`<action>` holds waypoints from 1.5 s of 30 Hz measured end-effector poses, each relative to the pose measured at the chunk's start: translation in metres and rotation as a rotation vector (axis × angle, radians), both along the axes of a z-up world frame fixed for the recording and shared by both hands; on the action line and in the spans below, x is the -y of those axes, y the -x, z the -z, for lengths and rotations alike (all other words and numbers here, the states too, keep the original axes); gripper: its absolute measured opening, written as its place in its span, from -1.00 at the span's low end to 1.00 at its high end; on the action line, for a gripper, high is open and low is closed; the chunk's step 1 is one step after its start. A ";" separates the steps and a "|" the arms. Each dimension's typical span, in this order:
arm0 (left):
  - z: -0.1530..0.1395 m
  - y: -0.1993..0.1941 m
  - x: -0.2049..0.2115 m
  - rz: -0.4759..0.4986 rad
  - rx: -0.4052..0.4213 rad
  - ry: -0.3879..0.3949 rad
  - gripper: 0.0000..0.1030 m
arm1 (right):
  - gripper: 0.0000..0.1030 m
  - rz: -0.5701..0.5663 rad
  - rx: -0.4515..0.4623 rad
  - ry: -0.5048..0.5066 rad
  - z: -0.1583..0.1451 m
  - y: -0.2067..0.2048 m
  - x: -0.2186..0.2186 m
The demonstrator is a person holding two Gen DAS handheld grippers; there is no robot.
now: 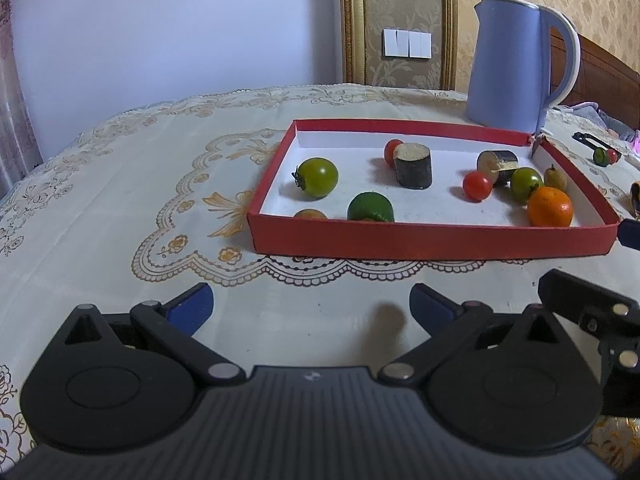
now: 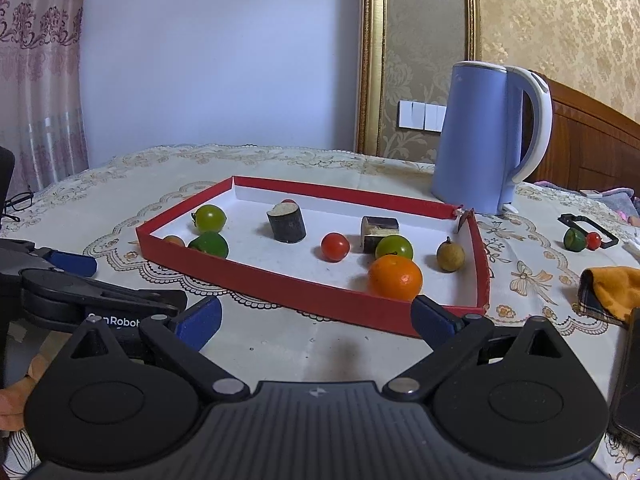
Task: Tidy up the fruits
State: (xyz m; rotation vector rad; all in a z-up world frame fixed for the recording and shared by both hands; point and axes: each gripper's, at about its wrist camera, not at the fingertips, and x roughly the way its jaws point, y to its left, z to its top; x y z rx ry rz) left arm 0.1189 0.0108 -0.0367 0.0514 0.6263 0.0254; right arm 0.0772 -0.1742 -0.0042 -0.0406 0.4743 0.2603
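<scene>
Ahead of both sets of fingers, past a bare strip of worktop [image 1: 120, 240], sits the red tray [image 2: 280, 284] with the fruit inside. Orange [image 2: 395, 276] lies just beyond the right gripper [image 2: 316, 320], against the near wall: likely light, firm, waxy skin; pinch across its widest part. Red cherry tomato [image 2: 335, 247] and green tomato [image 1: 318, 178] look soft-skinned and prone to rolling, so squeeze gently. Left gripper [image 1: 312, 306] and right gripper both spread wide, holding nothing, low and level over the worktop, aimed at the tray.
</scene>
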 end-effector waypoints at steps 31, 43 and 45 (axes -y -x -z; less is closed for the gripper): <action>0.000 -0.002 0.001 0.017 0.002 -0.008 1.00 | 0.97 -0.015 -0.024 0.034 0.007 -0.011 -0.002; 0.000 -0.002 0.000 0.018 -0.002 -0.002 1.00 | 0.97 -0.023 -0.038 0.047 0.010 -0.016 -0.003; 0.001 -0.002 0.000 0.019 -0.001 -0.003 1.00 | 0.97 -0.025 -0.042 0.053 0.011 -0.017 -0.004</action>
